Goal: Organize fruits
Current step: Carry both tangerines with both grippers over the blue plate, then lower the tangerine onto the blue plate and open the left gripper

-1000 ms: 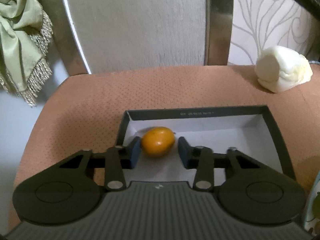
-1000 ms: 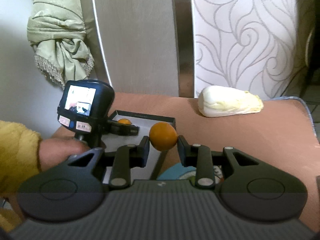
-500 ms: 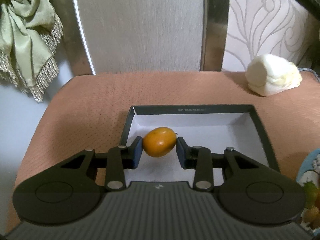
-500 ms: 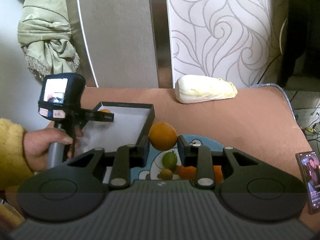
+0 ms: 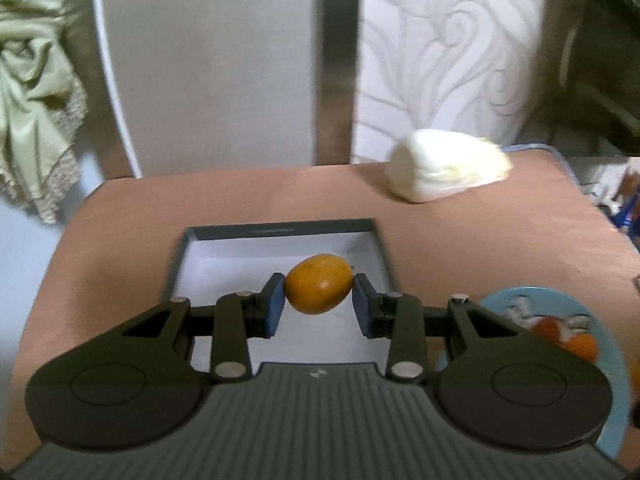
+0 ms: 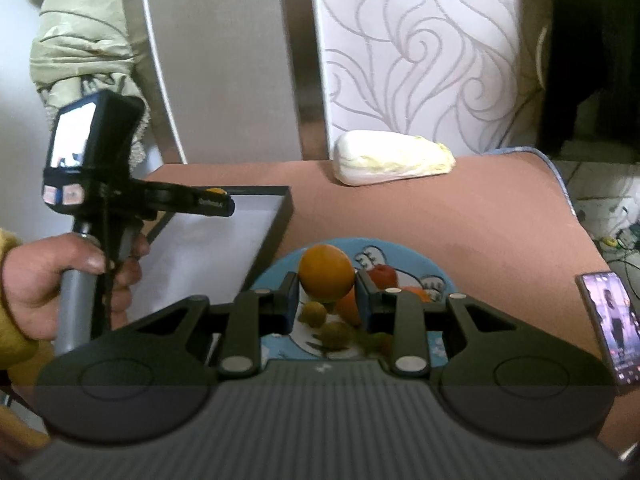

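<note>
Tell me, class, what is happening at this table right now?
A person holds a gripper in each hand. The left gripper is shut on a small oval orange fruit above the shallow dark-rimmed white box. The right gripper is shut on a round orange above the blue cartoon plate of mixed fruit.

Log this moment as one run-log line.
left tool: shut on small orange fruit, over box | right tool: shut on orange, above plate

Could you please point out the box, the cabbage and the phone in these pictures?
box (image 5: 280, 233): left wrist view, far wall.
cabbage (image 6: 394, 157): right wrist view, middle of its side.
phone (image 6: 610, 322): right wrist view, lit screen.
</note>
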### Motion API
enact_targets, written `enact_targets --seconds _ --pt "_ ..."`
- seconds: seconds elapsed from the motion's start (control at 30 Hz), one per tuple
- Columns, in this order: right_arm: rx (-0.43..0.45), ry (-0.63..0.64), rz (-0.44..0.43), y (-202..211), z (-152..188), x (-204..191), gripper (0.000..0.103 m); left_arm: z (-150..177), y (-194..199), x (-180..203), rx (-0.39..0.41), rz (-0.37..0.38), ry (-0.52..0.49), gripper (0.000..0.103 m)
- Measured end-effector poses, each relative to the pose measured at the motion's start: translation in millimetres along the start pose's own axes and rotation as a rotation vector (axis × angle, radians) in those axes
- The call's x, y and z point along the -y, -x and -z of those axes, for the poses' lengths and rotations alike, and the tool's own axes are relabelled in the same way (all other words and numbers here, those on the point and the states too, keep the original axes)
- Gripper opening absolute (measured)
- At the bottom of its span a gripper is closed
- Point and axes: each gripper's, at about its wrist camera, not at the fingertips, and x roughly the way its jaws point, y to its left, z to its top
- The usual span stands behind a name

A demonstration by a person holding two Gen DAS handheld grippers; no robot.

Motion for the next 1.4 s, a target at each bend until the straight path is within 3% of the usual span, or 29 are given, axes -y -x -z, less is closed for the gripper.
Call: enact_targets --seconds 0.2,0.53,0.97,1.4 --pt "-0.018 -0.024 0.050 5 10 14 0.033 4 12 40 0.003 0.080 -0.046 0.042" --pt "-0.064 -0.033 0.105 0 24 32 0.033 32 18 92 -0.057 0.187 -0.143 0.042" --pt "-0.129 0.027 0.106 -32 31 26 0.034 39 19 103 -0.073 0.239 -0.175 0.043" --pt "-0.134 0.087 0.162 -44 34 8 0.035 41 19 115 -0.105 0.359 -0.230 0.043"
